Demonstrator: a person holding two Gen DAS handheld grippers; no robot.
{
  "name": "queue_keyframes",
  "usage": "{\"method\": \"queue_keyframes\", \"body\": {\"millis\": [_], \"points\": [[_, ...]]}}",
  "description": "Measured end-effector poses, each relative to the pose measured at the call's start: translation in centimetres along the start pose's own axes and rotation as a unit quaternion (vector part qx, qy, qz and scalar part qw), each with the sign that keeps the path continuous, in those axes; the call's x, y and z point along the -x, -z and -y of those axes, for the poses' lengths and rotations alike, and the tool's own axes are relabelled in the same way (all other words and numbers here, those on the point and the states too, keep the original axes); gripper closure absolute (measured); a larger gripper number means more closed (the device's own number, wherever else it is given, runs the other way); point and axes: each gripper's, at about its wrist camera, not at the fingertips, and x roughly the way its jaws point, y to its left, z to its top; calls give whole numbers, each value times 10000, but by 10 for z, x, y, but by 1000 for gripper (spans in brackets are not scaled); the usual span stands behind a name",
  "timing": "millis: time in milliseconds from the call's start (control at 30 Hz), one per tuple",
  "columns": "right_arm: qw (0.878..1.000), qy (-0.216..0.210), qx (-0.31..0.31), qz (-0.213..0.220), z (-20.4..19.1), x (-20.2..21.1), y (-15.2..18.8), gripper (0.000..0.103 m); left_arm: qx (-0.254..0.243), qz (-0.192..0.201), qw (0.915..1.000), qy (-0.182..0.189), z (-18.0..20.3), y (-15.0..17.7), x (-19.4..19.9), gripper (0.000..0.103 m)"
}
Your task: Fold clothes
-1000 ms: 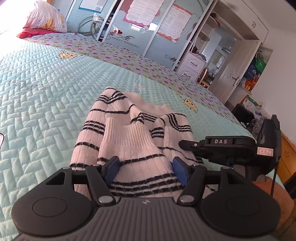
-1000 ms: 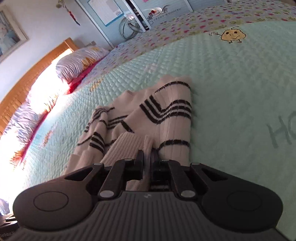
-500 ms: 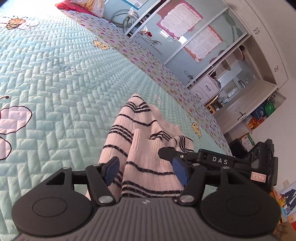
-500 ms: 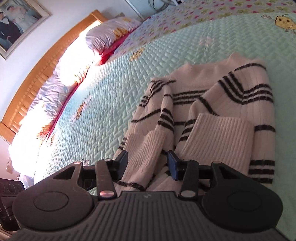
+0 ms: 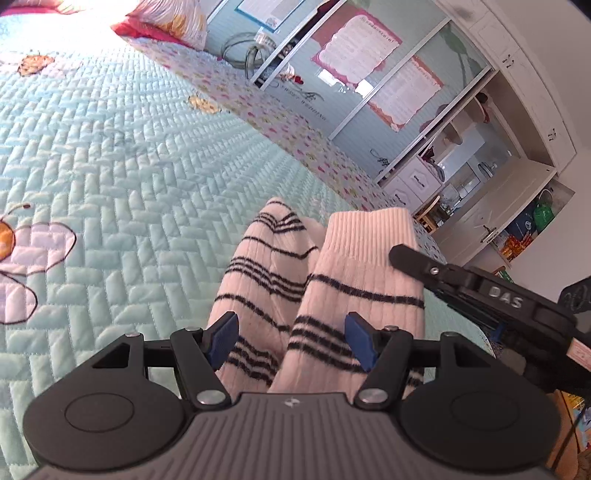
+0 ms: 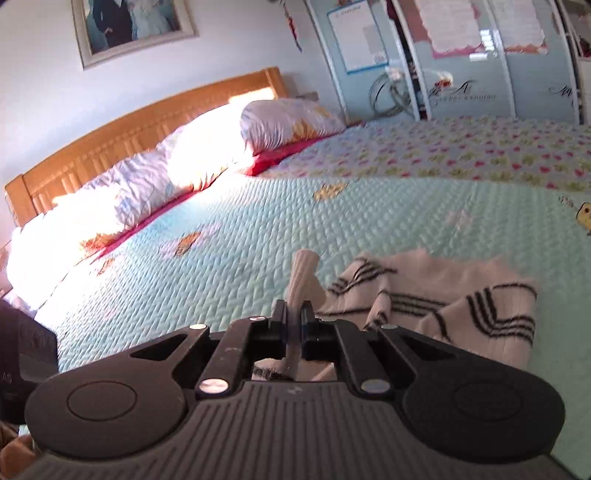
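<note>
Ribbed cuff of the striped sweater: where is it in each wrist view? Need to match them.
Left wrist: ribbed cuff centre-right, lifted above the open left gripper, beside the right gripper's finger.
Right wrist: cuff at centre, sticking up from the shut right gripper.
Shared landmark: floral pillow.

"DAS" stands on the right tongs (image 5: 406,258).

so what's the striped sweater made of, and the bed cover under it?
Sweater: looks like a thick rib knit, wool or acrylic, cream with fuzzy dark stripes; the cuff shows vertical ribs and the stripe edges look fluffy. Matte, soft.

Bed cover: seems a quilted cotton or polyester, mint, stitched in a herringbone pattern with puffy cells and a slight sheen in sunlight. The fibre of either cannot be told.
</note>
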Motion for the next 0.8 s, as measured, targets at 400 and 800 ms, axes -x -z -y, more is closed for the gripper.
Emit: {"method": "queue_keyframes", "body": {"millis": [400,800], "points": [[9707,-274,-2375,-223,76,-10,50,69,-1231,-778,9892,-168,22,13,-50,32],[9337,-1218,-3190,-1073,47,29,106,92,-517,-1094,9925,188,10,8,-25,34]]}}
